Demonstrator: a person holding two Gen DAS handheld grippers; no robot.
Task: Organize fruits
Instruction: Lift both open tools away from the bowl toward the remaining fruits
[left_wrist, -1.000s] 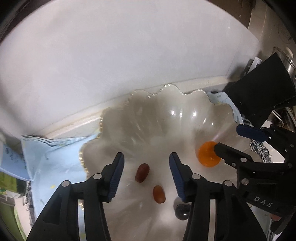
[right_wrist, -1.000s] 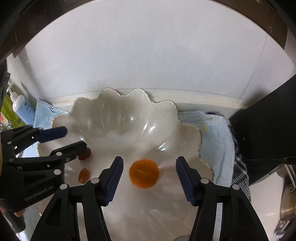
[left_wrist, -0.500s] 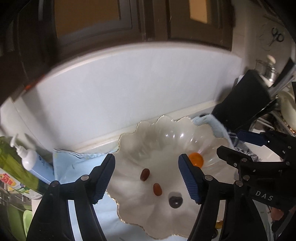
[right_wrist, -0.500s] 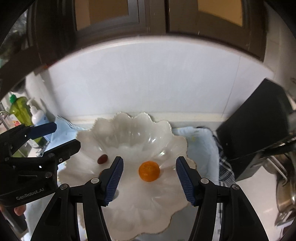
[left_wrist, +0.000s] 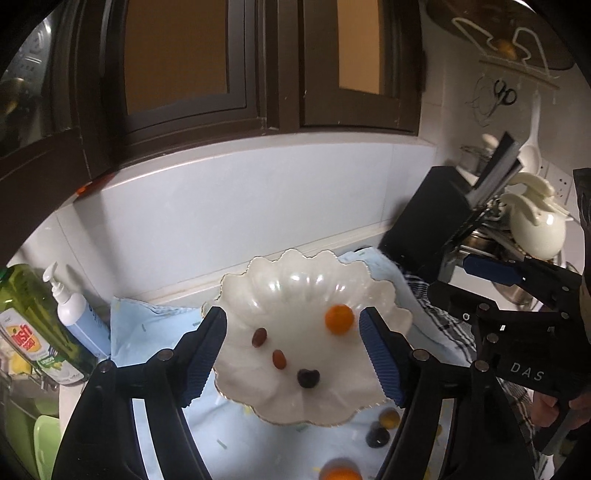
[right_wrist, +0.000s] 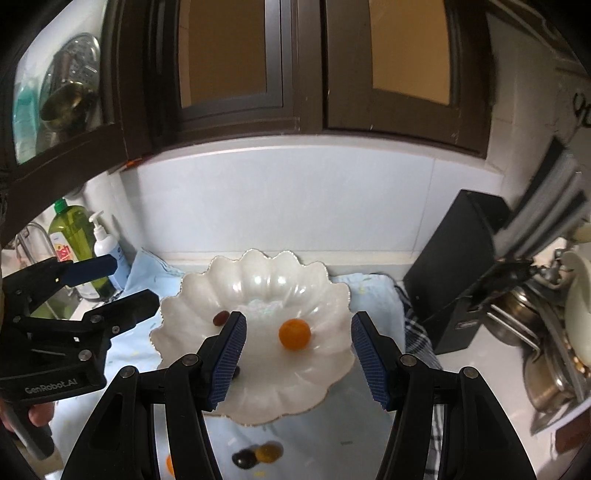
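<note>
I am pulling both the left gripper (left_wrist: 291, 354) and right gripper (right_wrist: 295, 358) back from the bowl (left_wrist: 295, 288), fingers released and empty, heading for the fruits (right_wrist: 255, 456) left on the worktop.

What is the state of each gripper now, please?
Left gripper: open, holding nothing.
Right gripper: open, holding nothing.

Four fruits (left_wrist: 339, 319) in bowl (left_wrist: 295, 273); bowl on cloth (left_wrist: 147, 321); bottles (left_wrist: 74, 317) left.

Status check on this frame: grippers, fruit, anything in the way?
Left gripper open, empty; right gripper open, empty. Orange fruit and small dark fruits in scalloped bowl. More loose fruit on cloth in front. Nothing blocking.
</note>
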